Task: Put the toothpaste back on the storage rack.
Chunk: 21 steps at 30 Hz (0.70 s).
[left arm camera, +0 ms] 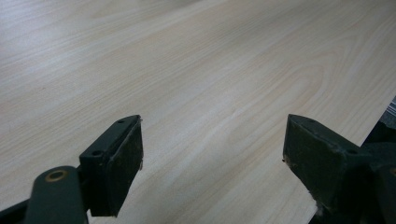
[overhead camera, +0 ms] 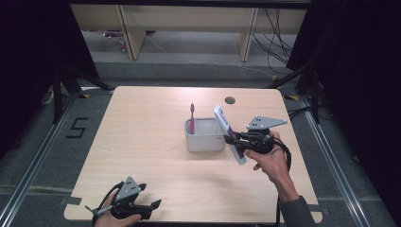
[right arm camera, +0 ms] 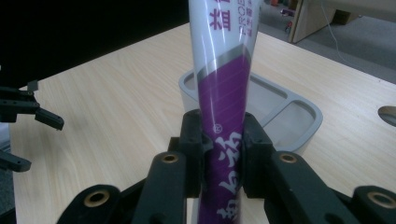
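Observation:
A white and purple toothpaste tube (overhead camera: 230,135) hangs tilted just right of a grey two-compartment holder (overhead camera: 204,140); my right gripper (overhead camera: 233,137) is shut on the tube's middle. In the right gripper view the tube (right arm camera: 223,93) is pinched between both pads (right arm camera: 196,140), with the holder (right arm camera: 299,119) behind it. A pink toothbrush (overhead camera: 192,117) stands upright in the holder's left compartment. My left gripper (overhead camera: 153,206) rests at the table's front left corner, jaws wide apart. Bare wood lies between its jaws in the left gripper view, gripper (left arm camera: 212,154).
The wooden table (overhead camera: 142,142) has a round cable hole (overhead camera: 230,100) at its far edge. Dark curtains flank both sides, with cables and wooden furniture legs on the floor beyond.

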### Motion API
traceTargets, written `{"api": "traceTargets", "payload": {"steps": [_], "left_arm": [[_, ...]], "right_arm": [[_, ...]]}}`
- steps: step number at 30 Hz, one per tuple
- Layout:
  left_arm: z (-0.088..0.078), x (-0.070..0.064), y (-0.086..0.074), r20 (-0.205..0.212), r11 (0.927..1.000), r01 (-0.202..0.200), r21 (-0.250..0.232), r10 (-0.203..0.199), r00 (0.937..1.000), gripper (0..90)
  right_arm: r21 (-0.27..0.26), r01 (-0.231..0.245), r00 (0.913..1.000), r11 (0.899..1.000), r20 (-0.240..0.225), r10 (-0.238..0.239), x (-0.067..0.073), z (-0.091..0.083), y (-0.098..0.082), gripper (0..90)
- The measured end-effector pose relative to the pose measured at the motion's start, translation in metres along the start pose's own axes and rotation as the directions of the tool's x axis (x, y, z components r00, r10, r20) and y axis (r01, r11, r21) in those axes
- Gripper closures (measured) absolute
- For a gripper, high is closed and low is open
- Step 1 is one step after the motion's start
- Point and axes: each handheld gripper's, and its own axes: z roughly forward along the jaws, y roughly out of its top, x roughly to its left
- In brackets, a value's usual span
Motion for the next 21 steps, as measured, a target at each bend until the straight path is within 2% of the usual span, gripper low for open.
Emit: {"api": "traceTargets", "payload": {"steps": [1, 3, 5, 6, 7, 8, 9, 11, 12, 14, 15, 16, 19, 20, 21], "left_arm": [[0.000, 0.000, 0.000, 0.001, 1.0000, 0.000, 0.000, 0.000, 1.0000, 19.5], [0.000, 0.000, 0.000, 0.001, 1.0000, -0.001, 0.000, 0.001, 1.0000, 19.5], [0.000, 0.000, 0.000, 0.001, 1.0000, -0.001, 0.001, 0.001, 1.0000, 19.5], [0.000, 0.000, 0.000, 0.001, 1.0000, 0.000, 0.000, 0.000, 1.0000, 19.5], [0.000, 0.000, 0.000, 0.001, 1.0000, -0.001, 0.000, 0.001, 1.0000, 19.5], [0.000, 0.000, 0.000, 0.001, 1.0000, 0.000, -0.001, 0.000, 1.0000, 19.5], [0.000, 0.000, 0.000, 0.001, 1.0000, 0.000, -0.002, 0.000, 1.0000, 19.5], [0.000, 0.000, 0.000, 0.001, 1.0000, 0.000, -0.002, 0.000, 1.0000, 19.5], [0.000, 0.000, 0.000, 0.001, 1.0000, -0.001, -0.001, 0.001, 1.0000, 19.5], [0.000, 0.000, 0.000, -0.001, 1.0000, 0.000, -0.003, 0.000, 1.0000, 19.5], [-0.002, 0.002, 0.000, 0.001, 0.9997, -0.020, 0.015, 0.020, 0.9998, 19.5], [0.000, 0.000, 0.000, 0.000, 1.0000, -0.001, -0.001, 0.001, 1.0000, 19.5], [-0.001, 0.000, 0.000, 0.000, 1.0000, -0.001, -0.002, 0.001, 1.0000, 19.5], [-0.002, 0.002, 0.000, 0.001, 0.9997, -0.018, 0.016, 0.018, 0.9998, 19.5], [-0.002, 0.002, 0.000, -0.002, 0.9997, -0.019, 0.016, 0.019, 0.9998, 19.5]], "right_arm": [[0.003, -0.014, 0.9998, 1.000, 0.011, 0.013, 0.001, -0.001, 0.001, 75.1], [-0.013, 0.010, 0.9997, 1.000, 0.024, -0.010, -0.002, 0.000, 0.003, 75.1], [-0.037, 0.000, 1.0000, 0.999, 0.006, 0.000, -0.003, 0.002, 0.004, 75.1], [-0.022, -0.010, 0.9997, 1.000, 0.022, 0.011, -0.003, 0.001, 0.005, 75.1], [-0.046, 0.014, 0.9995, 0.999, 0.029, -0.013, -0.005, 0.002, 0.006, 75.1], [-0.042, -0.008, 0.9997, 0.999, 0.023, 0.009, -0.004, 0.002, 0.007, 75.1], [-0.044, 0.008, 0.9997, 0.999, 0.023, -0.007, -0.006, 0.002, 0.009, 75.1], [-0.050, -0.014, 0.9997, 0.999, 0.020, 0.015, -0.005, 0.003, 0.011, 75.1], [-0.057, 0.008, 0.9996, 0.998, 0.028, -0.006, -0.007, 0.004, 0.013, 75.1], [-0.074, 0.001, 0.9999, 0.997, 0.014, 0.000, -0.007, 0.006, 0.015, 75.1], [-0.088, 0.008, 0.9997, 0.996, 0.024, -0.006, -0.008, 0.008, 0.017, 75.1], [-0.088, -0.002, 0.9995, 0.996, 0.032, 0.005, -0.008, 0.008, 0.018, 75.1], [-0.088, -0.012, 0.9996, 0.996, 0.024, 0.014, -0.008, 0.010, 0.021, 75.1], [-0.087, -0.018, 0.9995, 0.996, 0.025, 0.020, -0.008, 0.011, 0.022, 75.1], [-0.099, -0.005, 0.9996, 0.995, 0.028, 0.007, -0.010, 0.012, 0.023, 75.1]]}}
